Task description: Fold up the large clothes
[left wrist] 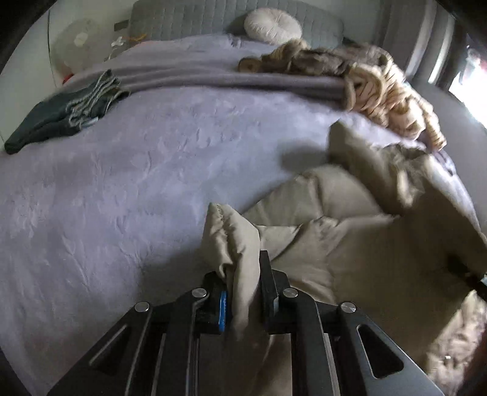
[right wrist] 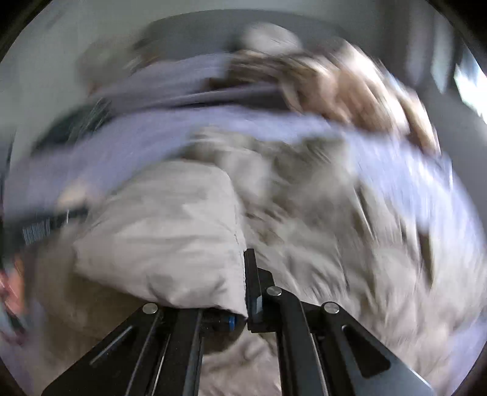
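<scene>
A puffy beige quilted coat (left wrist: pixel 344 240) is spread in a rumpled heap over the near right part of the bed (left wrist: pixel 127 189), its padded panels rounded and soft, with a shaggy fur trim (left wrist: pixel 404 170) seen along its raised right side. A stitched, ridged edge of the coat is pinched between the black fingers of the left gripper (left wrist: pixel 243 283), which are drawn close together on the thick fold; the fabric stands up in a narrow peak above the pads. In the right wrist view, which is heavily blurred, another padded panel of the same coat (right wrist: pixel 164 231) is clamped by the right gripper (right wrist: pixel 243 292), whose fingers are pressed nearly together on a seamed edge; the left finger is largely hidden under the bulging cloth. The rest of the coat is seen beyond as streaked grey-beige folds.

The bed is covered by a pale lilac bedspread (left wrist: pixel 91 213) with a faint embossed, crinkled pattern. A dark green folded garment (left wrist: pixel 57 117) with pale frayed edges is laid near the far left edge of the bed. A grey fleecy blanket (left wrist: pixel 213 77) is stretched in a long band across the far part, and a tan, striped furry throw (left wrist: pixel 383 91) is bunched at the far right corner. A round, pleated white cushion (left wrist: pixel 272 26) is propped against the grey quilted headboard (left wrist: pixel 188 18)
</scene>
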